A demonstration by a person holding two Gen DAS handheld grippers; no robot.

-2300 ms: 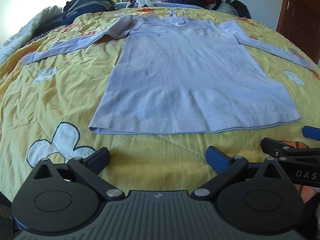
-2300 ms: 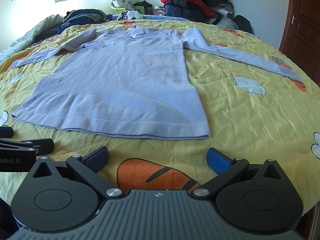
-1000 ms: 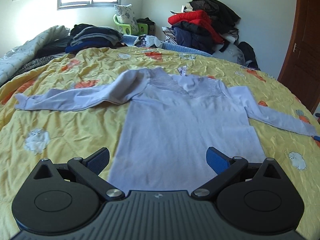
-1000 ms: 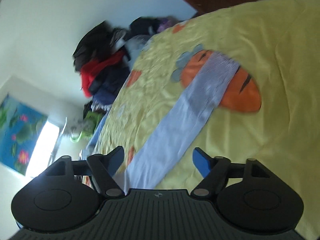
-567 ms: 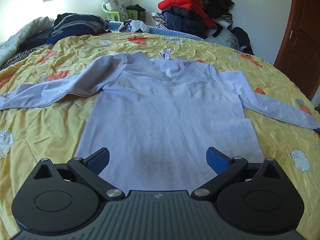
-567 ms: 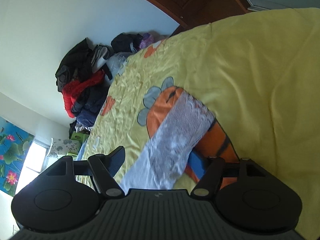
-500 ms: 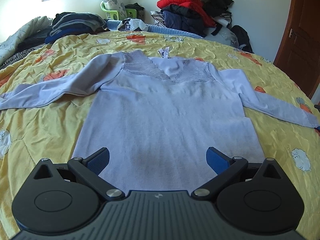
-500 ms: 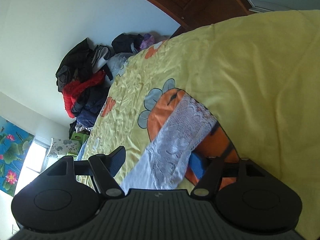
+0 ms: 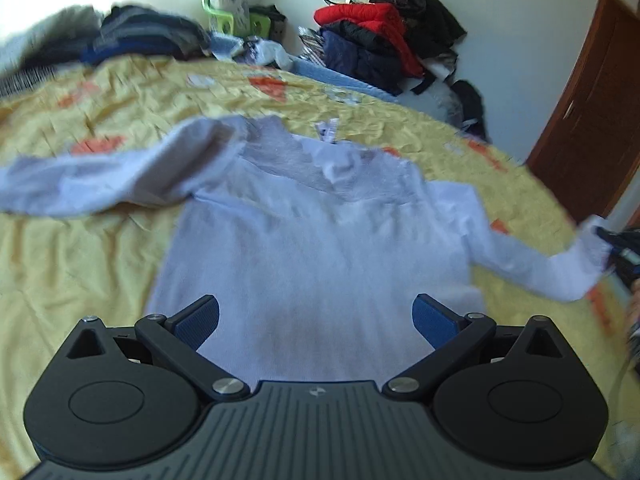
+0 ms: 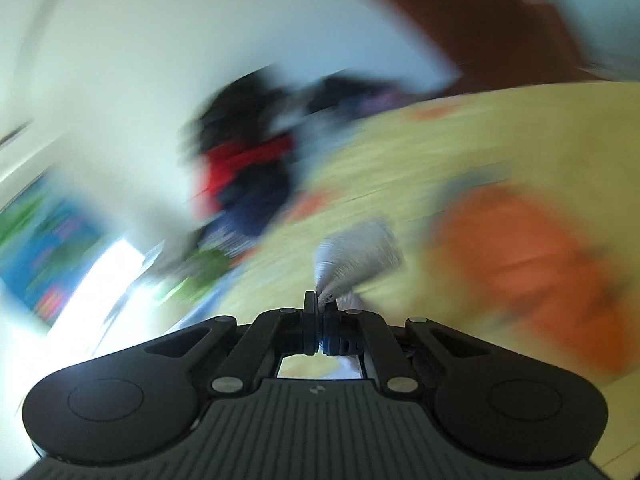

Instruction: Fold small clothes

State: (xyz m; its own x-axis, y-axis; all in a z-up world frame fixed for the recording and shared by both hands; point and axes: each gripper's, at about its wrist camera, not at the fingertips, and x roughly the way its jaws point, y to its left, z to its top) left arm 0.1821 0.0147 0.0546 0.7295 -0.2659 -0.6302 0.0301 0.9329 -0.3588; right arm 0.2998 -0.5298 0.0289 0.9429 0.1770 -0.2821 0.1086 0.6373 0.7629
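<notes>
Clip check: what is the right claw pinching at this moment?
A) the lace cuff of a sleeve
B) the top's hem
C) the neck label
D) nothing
A: in the right wrist view the right claw is shut on the lace cuff fanning out beyond its tips.

shirt point(image 9: 320, 232) lying flat on the bed point(image 9: 80, 260), one sleeve lifted at the right

in the left wrist view the shirt fills the middle of the frame, with the left gripper point(image 9: 316, 316) low in front of it and over its bottom part. one sleeve point(image 9: 100, 176) lies out to the left on the bed. the other sleeve point(image 9: 532, 268) goes to the right edge, where the right gripper point(image 10: 321, 312) pinches its end. behind the bed, a pile of clothes point(image 9: 380, 36) sits at the upper middle, and a door point(image 9: 592, 120) stands at the upper right.
</notes>
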